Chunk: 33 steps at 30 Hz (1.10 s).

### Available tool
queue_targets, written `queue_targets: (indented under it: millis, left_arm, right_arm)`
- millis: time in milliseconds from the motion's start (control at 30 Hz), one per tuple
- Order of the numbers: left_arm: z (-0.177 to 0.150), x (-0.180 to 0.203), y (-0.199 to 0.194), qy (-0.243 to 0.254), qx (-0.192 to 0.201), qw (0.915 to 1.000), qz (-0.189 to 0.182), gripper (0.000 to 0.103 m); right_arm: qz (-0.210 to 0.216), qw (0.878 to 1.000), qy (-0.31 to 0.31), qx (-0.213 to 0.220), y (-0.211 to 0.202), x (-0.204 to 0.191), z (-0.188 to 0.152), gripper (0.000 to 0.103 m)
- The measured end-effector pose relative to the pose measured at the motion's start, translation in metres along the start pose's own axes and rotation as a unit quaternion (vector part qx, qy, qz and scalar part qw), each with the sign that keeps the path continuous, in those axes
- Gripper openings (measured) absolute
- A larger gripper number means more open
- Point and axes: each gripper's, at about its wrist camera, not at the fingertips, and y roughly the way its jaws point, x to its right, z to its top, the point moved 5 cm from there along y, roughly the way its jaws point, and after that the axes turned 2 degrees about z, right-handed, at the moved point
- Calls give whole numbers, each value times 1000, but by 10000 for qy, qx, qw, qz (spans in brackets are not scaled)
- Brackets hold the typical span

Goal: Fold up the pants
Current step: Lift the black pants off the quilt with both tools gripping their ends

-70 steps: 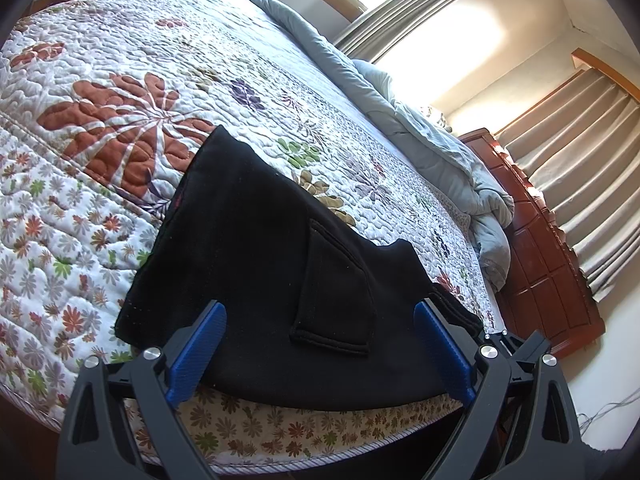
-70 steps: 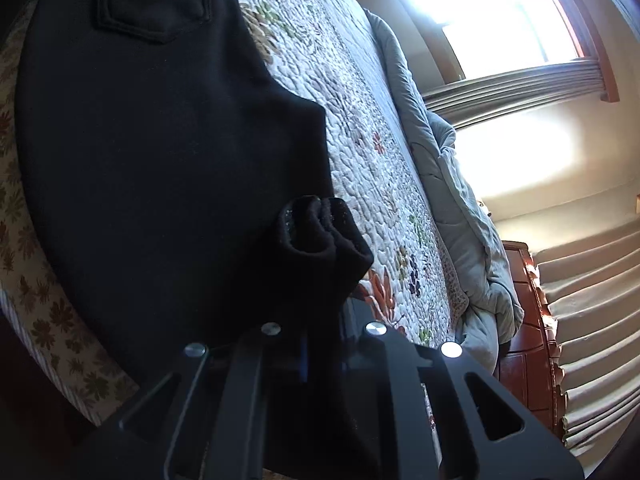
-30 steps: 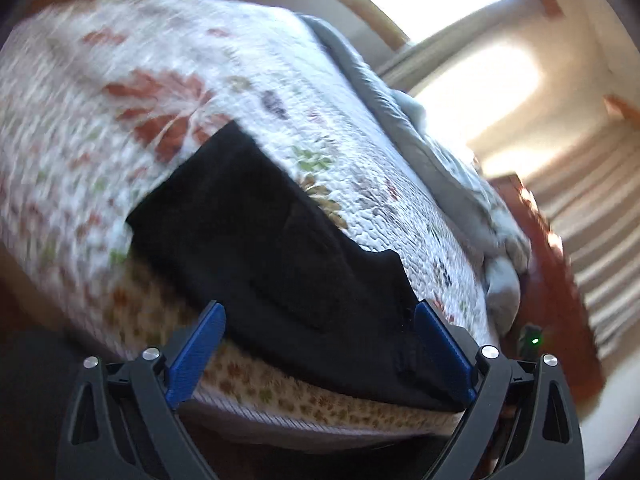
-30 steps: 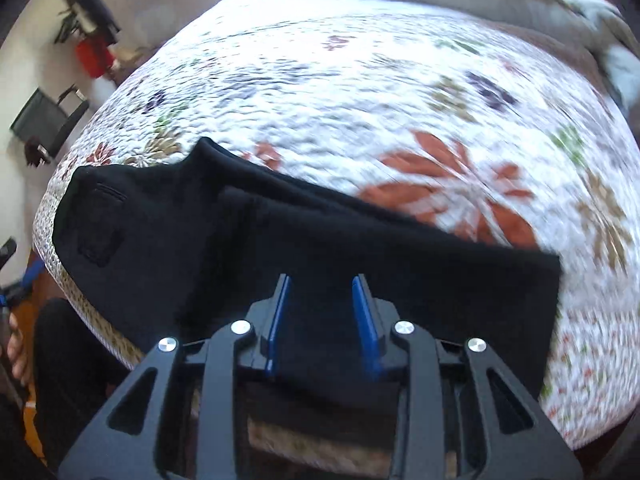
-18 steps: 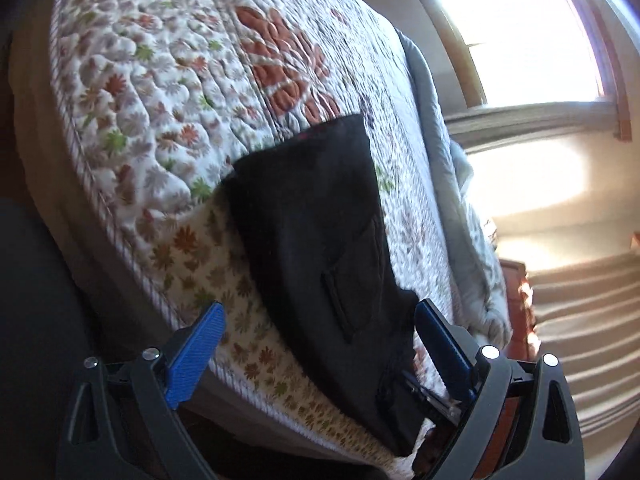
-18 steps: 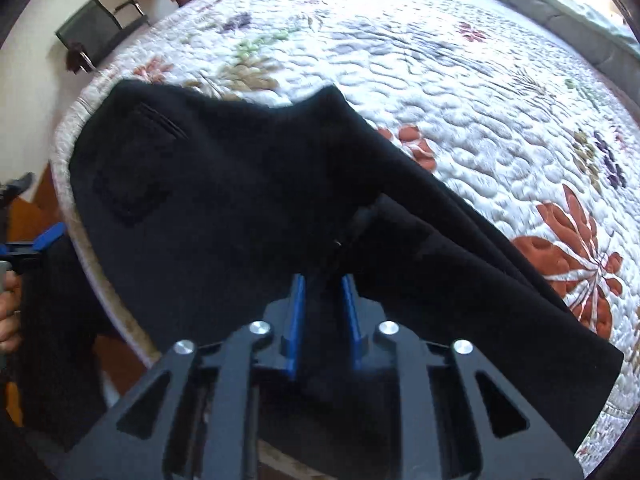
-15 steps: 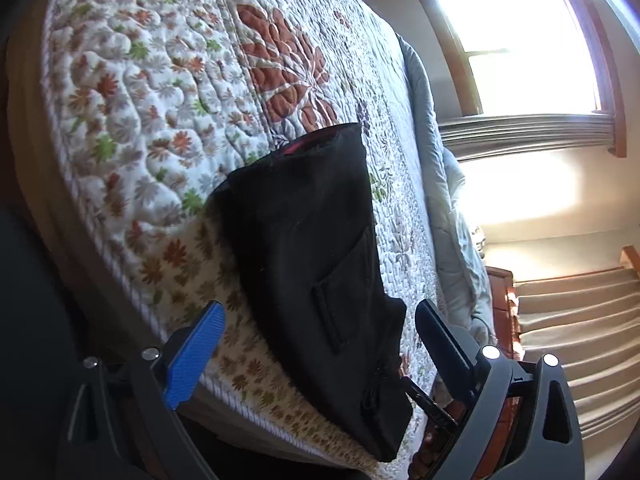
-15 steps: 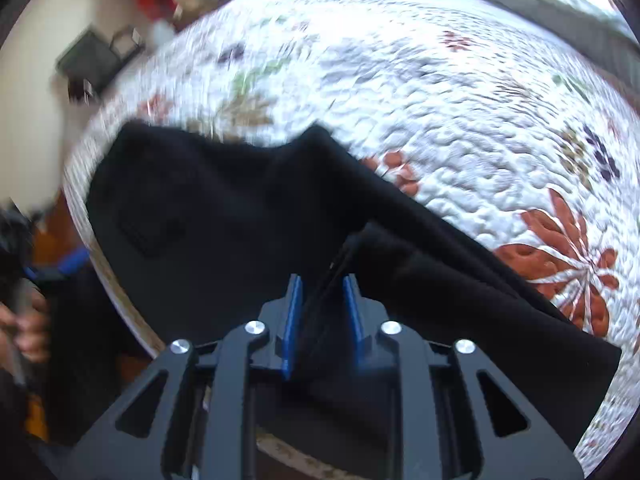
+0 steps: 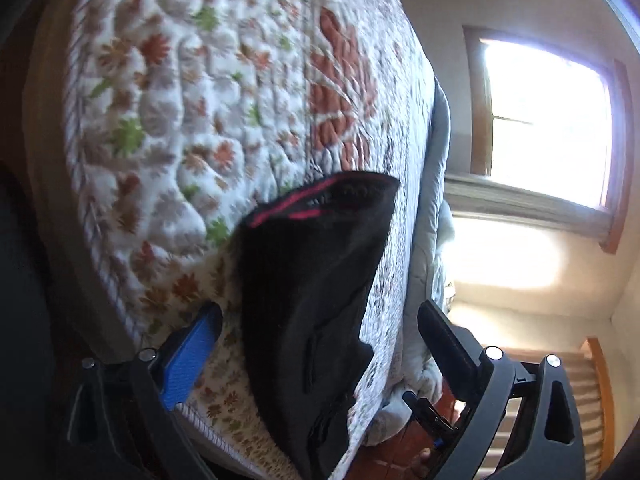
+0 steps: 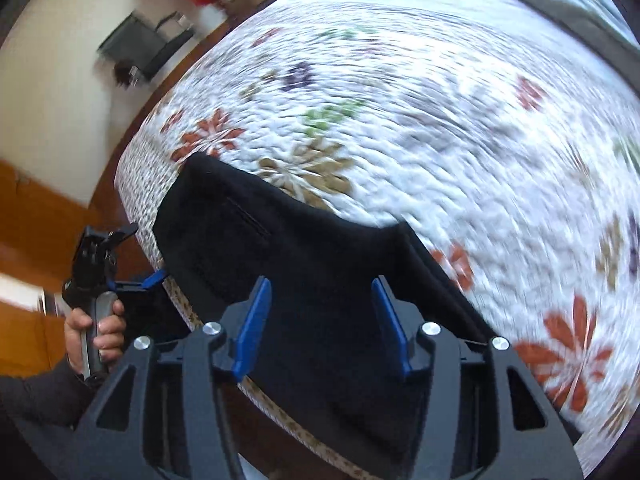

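Observation:
The black pants (image 10: 304,264) lie folded along the near edge of the bed, back pocket up. In the left wrist view the pants (image 9: 316,288) show a red-trimmed waistband at the far end. My right gripper (image 10: 322,316) is open and empty, its blue pads just above the fabric. My left gripper (image 9: 320,344) is open and empty, off the bed's corner beside the waist end; it also shows in the right wrist view (image 10: 100,256), held in a hand.
The floral quilt (image 10: 440,100) covers the bed. A grey duvet (image 9: 436,240) is bunched along the far side. A wooden dresser (image 9: 400,452) and window (image 9: 548,128) stand beyond. A black chair (image 10: 148,44) stands by the wall.
My right gripper let go of the pants fold and opened wide. The left gripper swung down past the bed's corner, staying open.

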Motion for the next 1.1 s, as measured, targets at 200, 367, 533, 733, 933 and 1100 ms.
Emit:
queue_targets:
  millis: [200, 367, 533, 733, 933, 1100]
  left_arm:
    - [5, 7, 10, 118, -28, 9999, -123, 99]
    - [3, 3, 21, 10, 6, 10000, 71, 99]
    - [0, 16, 37, 347, -26, 9989, 302, 97]
    - [-6, 7, 44, 429, 69, 9953, 866, 59]
    - [-2, -1, 44, 361, 14, 9971, 675, 60]
    - [0, -4, 43, 396, -47, 9966, 721, 56]
  right_arm:
    - [256, 9939, -866, -638, 40, -54, 52, 63]
    - [572, 9786, -1512, -1272, 77, -89, 80, 79]
    - [586, 9544, -2197, -1935, 121, -118, 104, 85]
    - [777, 9327, -2519, -2460, 166, -134, 123, 86]
    - [1198, 9129, -2635, -2877, 208, -152, 132, 87]
    - [1278, 8982, -2772, -3163, 232, -161, 131, 77]
